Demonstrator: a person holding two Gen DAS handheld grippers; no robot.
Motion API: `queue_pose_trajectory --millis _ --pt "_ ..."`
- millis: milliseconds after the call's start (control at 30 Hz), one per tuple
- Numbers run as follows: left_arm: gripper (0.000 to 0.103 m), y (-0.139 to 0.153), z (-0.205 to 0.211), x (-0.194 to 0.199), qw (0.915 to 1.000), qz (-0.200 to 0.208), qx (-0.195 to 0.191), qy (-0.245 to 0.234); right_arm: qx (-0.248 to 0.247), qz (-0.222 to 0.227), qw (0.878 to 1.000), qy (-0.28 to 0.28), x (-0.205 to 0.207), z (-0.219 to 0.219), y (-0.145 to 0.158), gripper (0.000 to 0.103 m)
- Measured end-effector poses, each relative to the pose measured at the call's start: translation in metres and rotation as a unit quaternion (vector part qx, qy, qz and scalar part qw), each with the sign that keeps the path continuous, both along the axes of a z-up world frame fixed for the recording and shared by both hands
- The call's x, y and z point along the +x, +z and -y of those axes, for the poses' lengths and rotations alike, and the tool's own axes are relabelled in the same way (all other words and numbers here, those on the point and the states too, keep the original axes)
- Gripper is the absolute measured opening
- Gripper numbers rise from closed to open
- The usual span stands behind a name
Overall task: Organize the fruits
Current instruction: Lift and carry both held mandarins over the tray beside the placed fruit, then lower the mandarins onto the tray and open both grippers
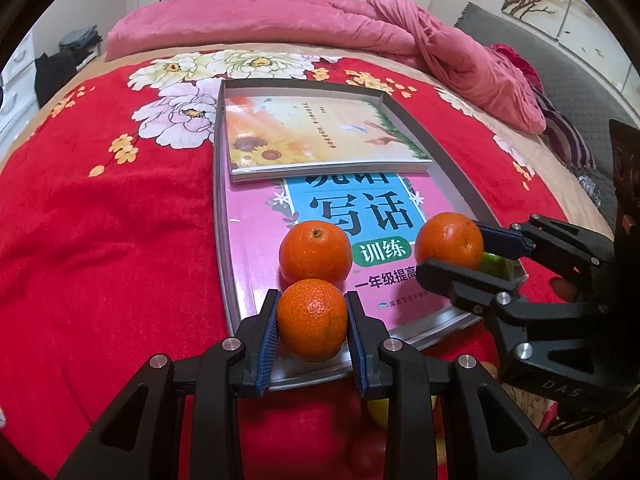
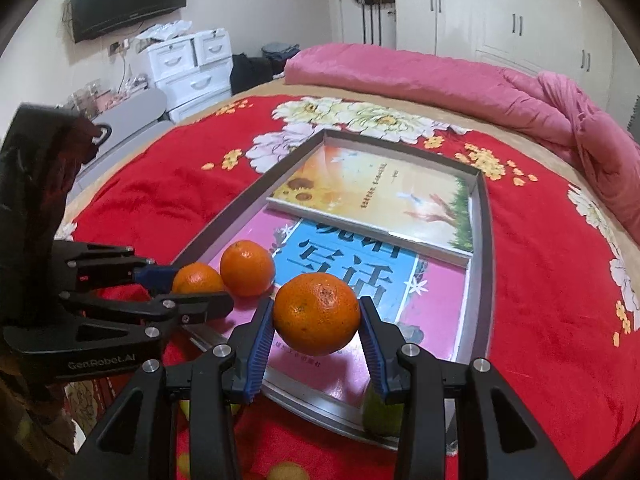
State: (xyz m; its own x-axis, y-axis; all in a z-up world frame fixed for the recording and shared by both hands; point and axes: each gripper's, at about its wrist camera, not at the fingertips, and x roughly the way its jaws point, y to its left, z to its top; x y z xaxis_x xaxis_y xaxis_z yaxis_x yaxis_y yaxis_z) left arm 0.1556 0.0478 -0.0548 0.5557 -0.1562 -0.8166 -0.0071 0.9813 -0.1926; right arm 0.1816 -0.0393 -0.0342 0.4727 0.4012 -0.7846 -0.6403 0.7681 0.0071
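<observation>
My left gripper (image 1: 312,312) is shut on an orange (image 1: 312,330) just above the near edge of the grey tray (image 1: 218,184). A second orange (image 1: 315,252) lies loose in the tray right behind it, on a pink book. To the right, my right gripper (image 1: 450,246) is shut on a third orange (image 1: 448,236) over the tray's near right corner. In the right wrist view that orange (image 2: 316,320) sits between the blue pads of the right gripper (image 2: 316,308). The left gripper (image 2: 202,284) with its orange (image 2: 196,276) is at the left, beside the loose orange (image 2: 247,267).
Two books cover the tray floor: a sunflower one (image 1: 320,136) at the back and the pink one (image 1: 256,240) in front. A green fruit (image 2: 382,412) lies at the tray's near corner, partly behind my right finger. More yellowish fruit (image 1: 378,412) lies on the red floral bedspread (image 1: 100,240) below the grippers. A pink quilt (image 1: 460,52) is piled at the back.
</observation>
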Motion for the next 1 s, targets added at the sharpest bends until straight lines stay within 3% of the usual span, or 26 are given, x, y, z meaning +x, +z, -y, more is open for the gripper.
queue_pose_trajectory --millis 1000 --pt "0.032 -0.001 0.000 0.000 1.0000 -0.001 -0.005 0.000 -0.048 -0.001 0.999 0.023 -0.007 -0.014 -0.021 0.042"
